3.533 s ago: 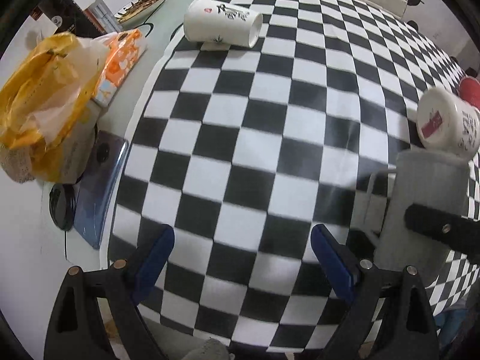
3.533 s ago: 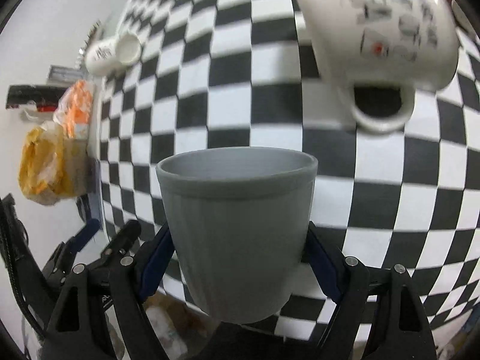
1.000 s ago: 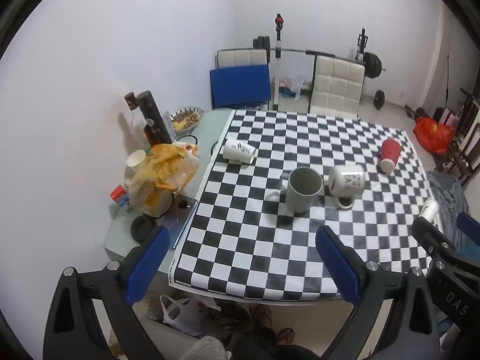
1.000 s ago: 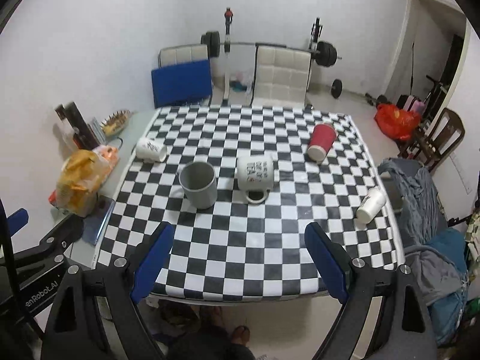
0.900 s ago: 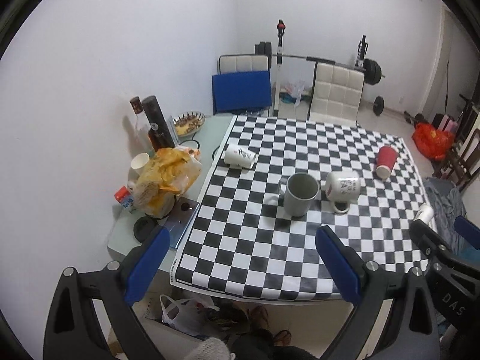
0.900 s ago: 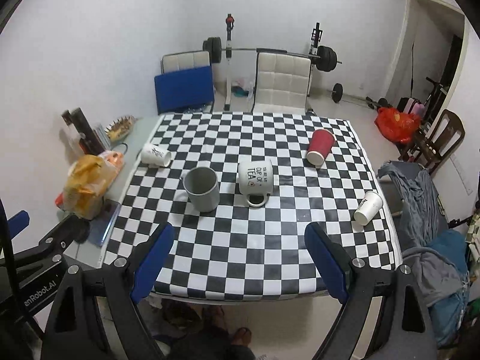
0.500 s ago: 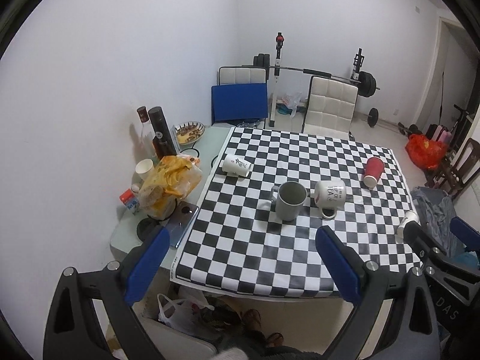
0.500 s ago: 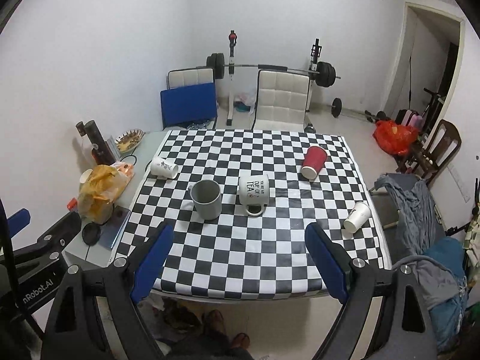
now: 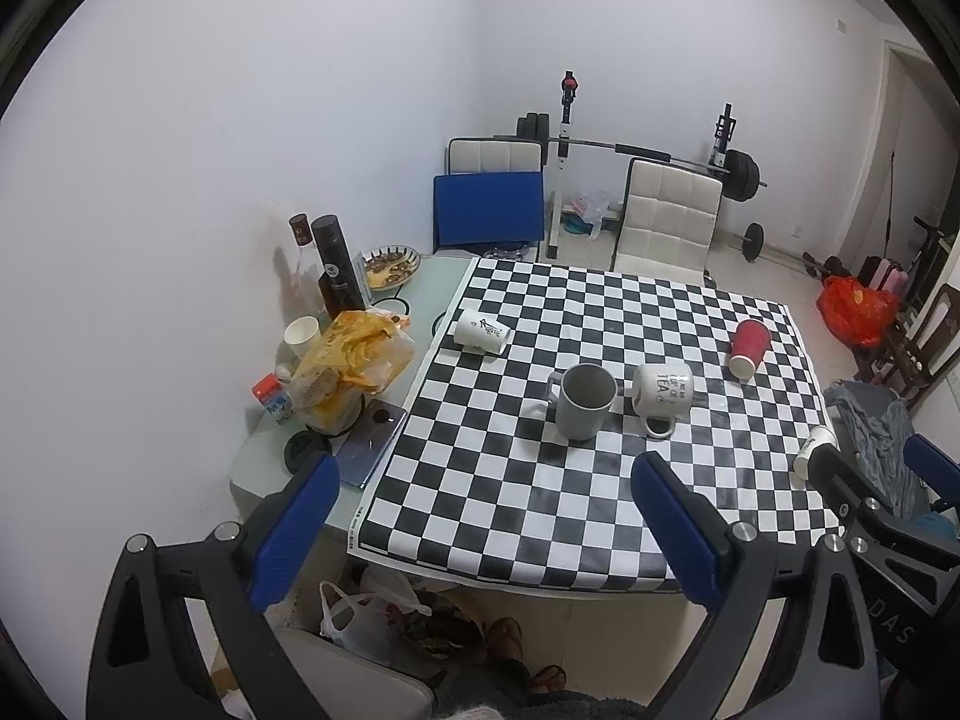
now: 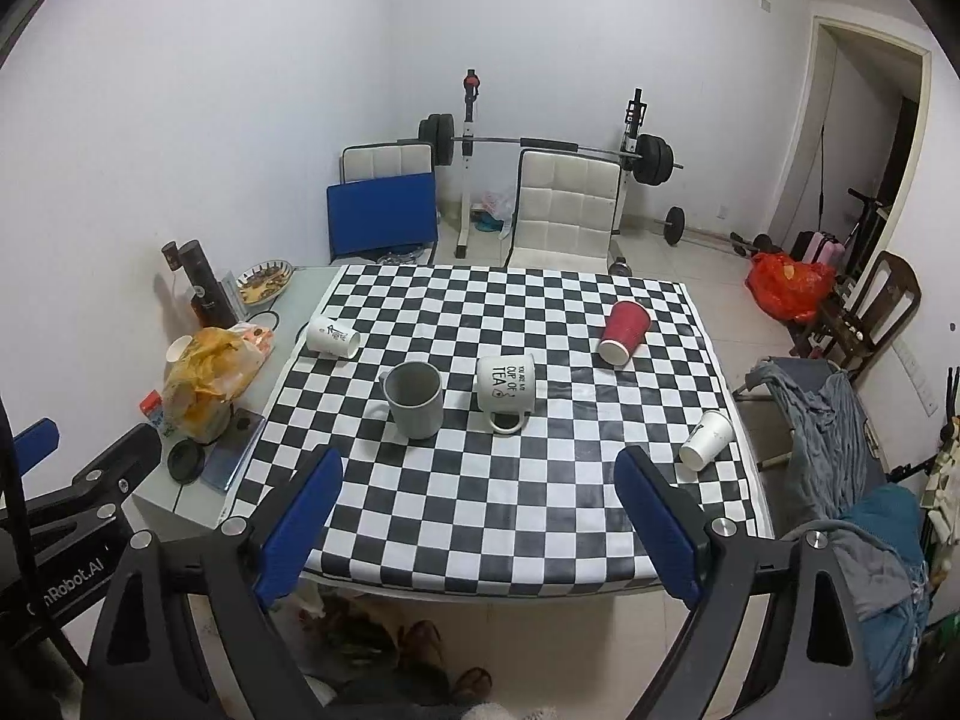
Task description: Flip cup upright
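I look down from well above and back at a rectangular table draped in a black-and-white checkered cloth point(image 10: 498, 498), with a bare pale strip of tabletop along its left side. Behind the table stand a white padded chair point(image 10: 564, 207) and a blue-backed chair point(image 10: 382, 216), and behind them a barbell on a white rack point(image 10: 543, 147) against the wall. My left gripper point(image 9: 480, 528) and my right gripper point(image 10: 477, 516), both black-framed with blue finger pads, hang in the air with their fingers spread wide and nothing between them. On the bare strip sits a crumpled yellow and orange plastic bag point(image 10: 207, 375), with a dark cylindrical bottle point(image 10: 204, 285) further back. Near the middle of the cloth stands the grey ceramic mug with a handle point(image 10: 414, 399), upright, mouth open to the ceiling, free of both grippers. Just to its right a white mug printed with black lettering point(image 10: 506, 390) lies on its side, handle toward me. Further right and back a red paper cup point(image 10: 624, 330) lies on its side, a white paper cup point(image 10: 708, 439) lies tipped near the right edge, and another white printed cup point(image 10: 332, 336) lies on its side at the left edge of the cloth.
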Demonstrator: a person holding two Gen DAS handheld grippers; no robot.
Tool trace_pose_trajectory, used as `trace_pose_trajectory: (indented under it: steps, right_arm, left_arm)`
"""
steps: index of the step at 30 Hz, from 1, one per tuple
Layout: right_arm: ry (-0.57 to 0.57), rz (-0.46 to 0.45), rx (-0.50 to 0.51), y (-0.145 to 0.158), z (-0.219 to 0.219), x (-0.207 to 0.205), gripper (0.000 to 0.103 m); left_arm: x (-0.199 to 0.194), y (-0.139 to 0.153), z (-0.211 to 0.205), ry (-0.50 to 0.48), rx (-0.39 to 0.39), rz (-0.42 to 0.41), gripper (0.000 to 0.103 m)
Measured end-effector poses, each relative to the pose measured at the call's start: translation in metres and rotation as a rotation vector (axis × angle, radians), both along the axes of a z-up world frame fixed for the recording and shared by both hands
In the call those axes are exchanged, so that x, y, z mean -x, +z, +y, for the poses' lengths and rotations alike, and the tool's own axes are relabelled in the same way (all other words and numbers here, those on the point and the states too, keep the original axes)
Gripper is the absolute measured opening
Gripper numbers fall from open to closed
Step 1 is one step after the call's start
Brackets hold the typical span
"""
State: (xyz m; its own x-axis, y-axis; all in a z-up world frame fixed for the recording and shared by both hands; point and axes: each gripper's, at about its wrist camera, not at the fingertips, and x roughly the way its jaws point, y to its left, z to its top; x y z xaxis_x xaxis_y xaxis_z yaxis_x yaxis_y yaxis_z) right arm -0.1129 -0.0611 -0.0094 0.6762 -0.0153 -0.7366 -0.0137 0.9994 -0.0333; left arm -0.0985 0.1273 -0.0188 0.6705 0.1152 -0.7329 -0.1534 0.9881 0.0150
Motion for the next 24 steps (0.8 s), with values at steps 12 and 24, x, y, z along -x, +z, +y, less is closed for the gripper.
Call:
trace_pose_trajectory:
  steps: [12, 24]
  right_arm:
    - [0.0, -0.007, -0.003, 0.007, -0.007, 0.002, 0.094]
    - [-0.003, -0.015, 0.001, 0.012, -0.014, 0.004, 0.095]
  left_arm:
    - [0.0, 0.002, 0.001, 0.003, 0.002, -0.003, 0.1]
    - [0.001, 0.003, -0.001, 0.002, 0.004, -0.006, 0.1]
